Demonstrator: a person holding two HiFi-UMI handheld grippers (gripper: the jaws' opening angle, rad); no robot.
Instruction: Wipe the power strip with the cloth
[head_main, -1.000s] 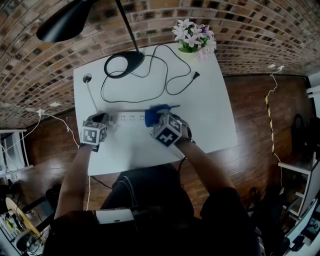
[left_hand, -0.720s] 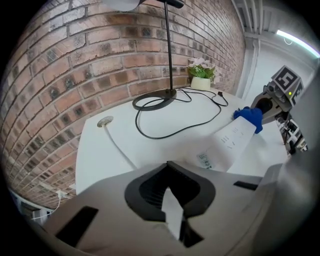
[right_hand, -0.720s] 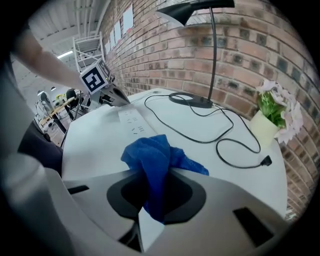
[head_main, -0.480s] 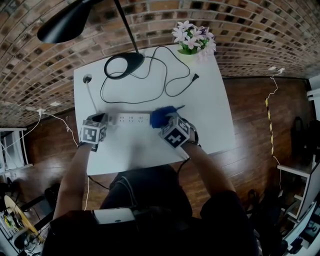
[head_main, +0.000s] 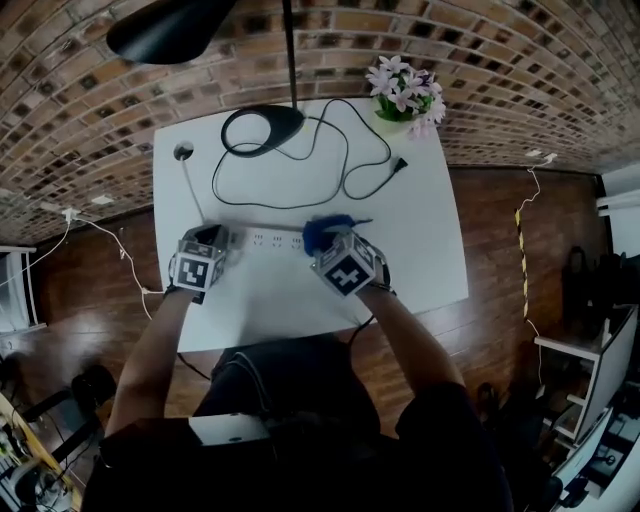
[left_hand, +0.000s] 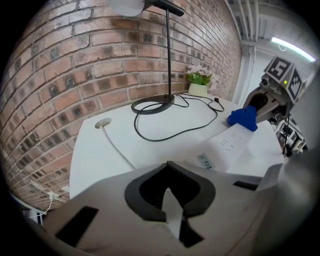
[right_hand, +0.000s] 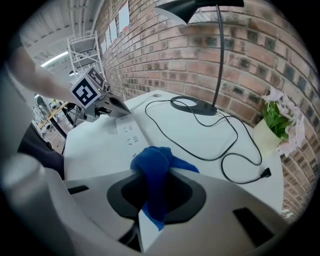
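Observation:
A white power strip (head_main: 265, 238) lies across the middle of the white table (head_main: 420, 240). My left gripper (head_main: 212, 243) is shut, with its tip at the strip's left end. In the left gripper view its jaws (left_hand: 169, 175) are closed, and the strip (left_hand: 227, 144) runs away toward the blue cloth (left_hand: 243, 117). My right gripper (head_main: 328, 245) is shut on the blue cloth (head_main: 322, 230), which sits at the strip's right end. In the right gripper view the cloth (right_hand: 152, 162) bulges out between the jaws (right_hand: 152, 175) just short of the strip (right_hand: 127, 132).
A black desk lamp's base (head_main: 265, 125) stands at the back of the table. Its black cord loops across to a loose plug (head_main: 398, 165). A pot of flowers (head_main: 402, 92) is at the back right corner. A thin white cable runs to a grommet (head_main: 183, 152) at the back left.
My right gripper slid the cloth rightward along the strip, then a little back to the left. The left gripper stayed put. The head view shifted slightly.

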